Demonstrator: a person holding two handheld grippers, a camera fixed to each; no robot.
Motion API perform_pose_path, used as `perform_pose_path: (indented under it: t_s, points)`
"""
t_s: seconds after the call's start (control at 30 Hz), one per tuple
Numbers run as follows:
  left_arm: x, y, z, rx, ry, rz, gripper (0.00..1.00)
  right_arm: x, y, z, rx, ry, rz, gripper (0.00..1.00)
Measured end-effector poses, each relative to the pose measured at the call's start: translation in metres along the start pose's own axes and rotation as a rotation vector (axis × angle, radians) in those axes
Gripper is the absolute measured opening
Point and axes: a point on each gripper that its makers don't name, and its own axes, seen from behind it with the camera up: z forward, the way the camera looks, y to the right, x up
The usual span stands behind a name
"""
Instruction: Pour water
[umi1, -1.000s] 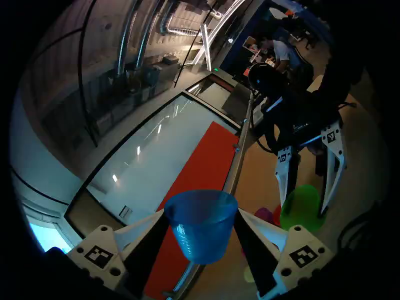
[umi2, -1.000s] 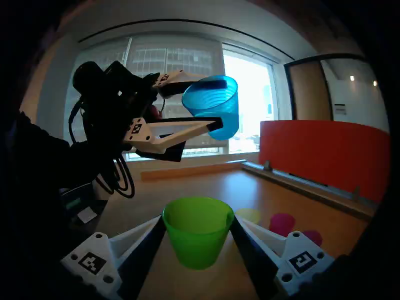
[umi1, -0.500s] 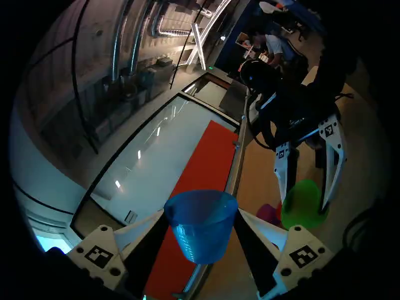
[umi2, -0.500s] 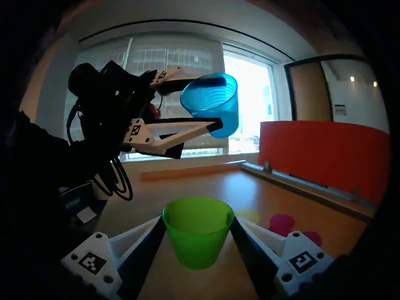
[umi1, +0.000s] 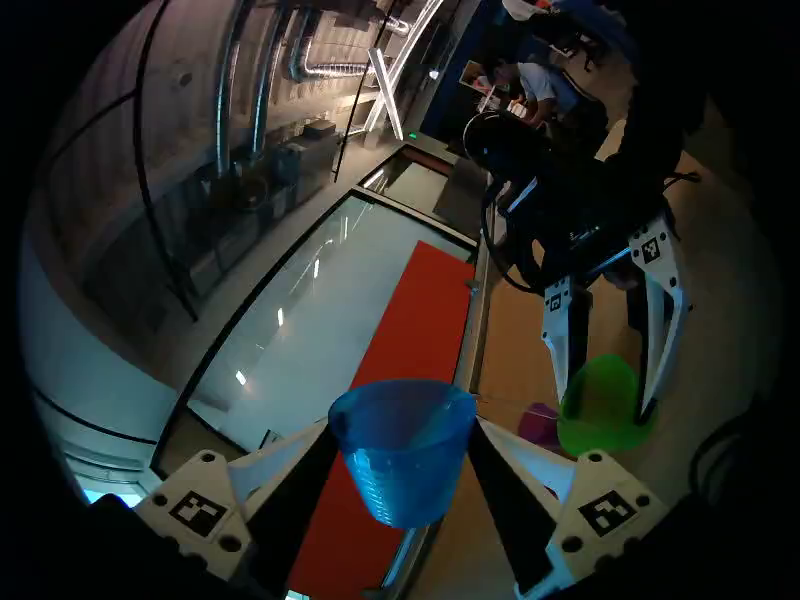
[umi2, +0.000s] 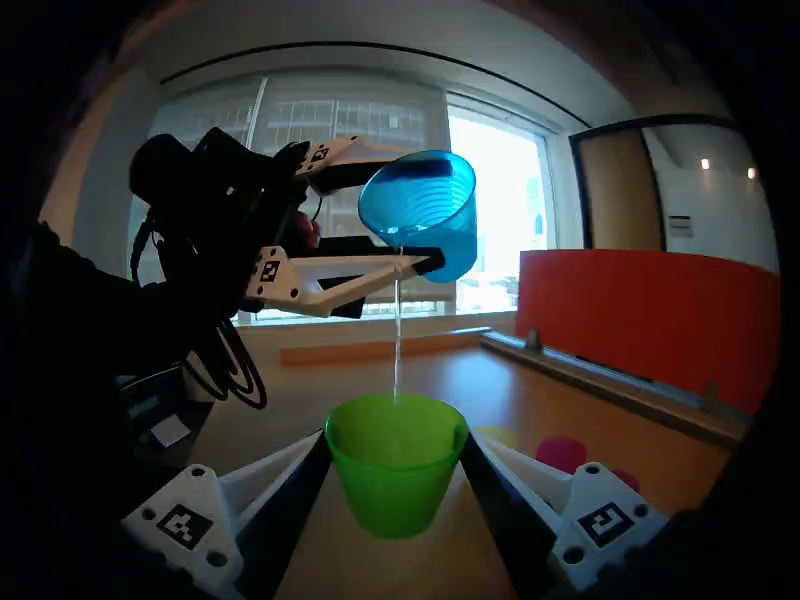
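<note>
My left gripper (umi1: 402, 455) is shut on a clear blue cup (umi1: 402, 462). In the right gripper view that blue cup (umi2: 420, 208) hangs tilted high above the table, held by the left gripper (umi2: 400, 215). A thin stream of water (umi2: 396, 335) falls from its rim into the green cup (umi2: 396, 475). My right gripper (umi2: 396, 470) is shut on the green cup, which stands upright. The left gripper view shows the green cup (umi1: 600, 405) farther off between the right gripper's fingers (umi1: 603, 385).
A wooden table (umi2: 560, 400) lies below, with a red panel (umi2: 650, 315) along its right side. Small pink and yellow cups (umi2: 562, 448) sit on the table past the green cup. Bright windows (umi2: 490, 200) lie behind. A person's dark sleeve (umi2: 80, 330) holds the left gripper.
The blue cup has tipped further toward the green cup, and water now streams from it into the green cup. The green cup has stayed put.
</note>
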Motion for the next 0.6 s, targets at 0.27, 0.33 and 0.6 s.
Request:
perform_pose_path:
  t_s: [0.27,0.33,0.6]
  points:
    - [0.0000,-0.0006,0.0008,0.000,-0.005,0.030,0.86,0.0005,0.0001,0.0000,0.000,0.001,0.000,0.91]
    - [-0.0001,-0.0002,0.0012,0.000,-0.006,0.035,0.86,0.0010,-0.0001,0.0002,0.001,0.001,-0.001,0.91]
    - [0.0002,-0.0010,0.0016,0.003,-0.007,0.049,0.86,0.0023,0.0000,0.0007,0.001,0.001,-0.005,0.91]
